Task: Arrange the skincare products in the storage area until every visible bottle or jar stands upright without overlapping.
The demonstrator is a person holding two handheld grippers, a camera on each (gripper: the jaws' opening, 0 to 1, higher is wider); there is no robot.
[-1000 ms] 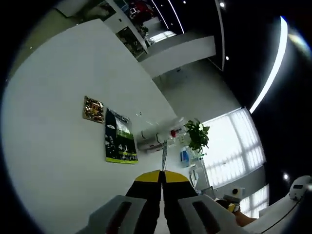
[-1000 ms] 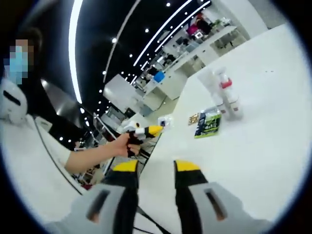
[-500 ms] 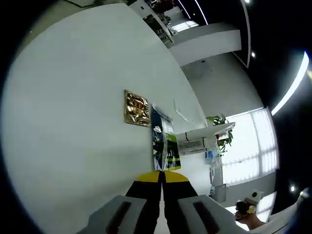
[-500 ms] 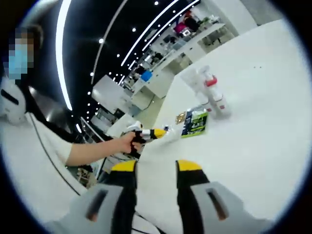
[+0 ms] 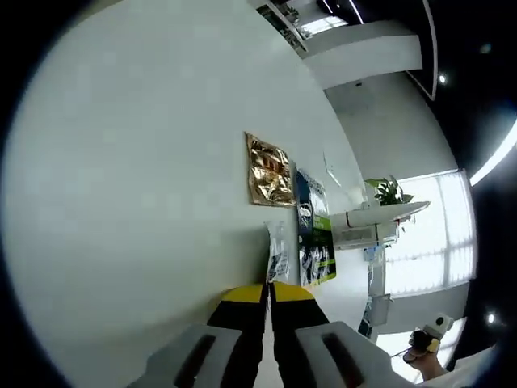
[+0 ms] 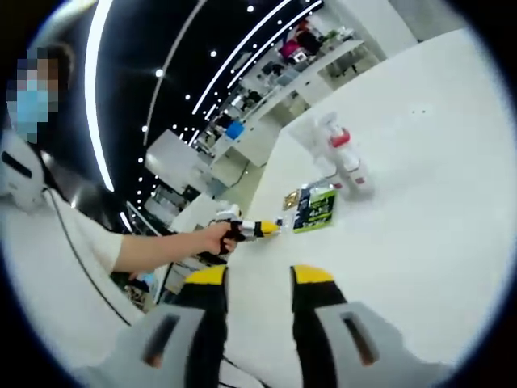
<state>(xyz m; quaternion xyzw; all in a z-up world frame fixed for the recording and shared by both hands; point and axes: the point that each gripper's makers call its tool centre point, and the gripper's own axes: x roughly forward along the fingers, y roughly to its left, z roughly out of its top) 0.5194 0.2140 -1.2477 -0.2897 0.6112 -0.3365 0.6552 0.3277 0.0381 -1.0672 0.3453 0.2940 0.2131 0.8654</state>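
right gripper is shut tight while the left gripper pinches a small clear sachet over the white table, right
Not quite. The right gripper is open: the right gripper view shows a clear gap between its yellow-tipped jaws, with nothing in it. The rest holds: in the left gripper view the left gripper is closed on the small clear sachet over the white table.

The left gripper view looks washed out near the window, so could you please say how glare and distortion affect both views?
Left gripper view: the window is blown out to white and the table bulges with the fisheye. Right gripper view: ceiling strip lights curve and glare, the bottles look soft and small, while the right tongs are sharp.
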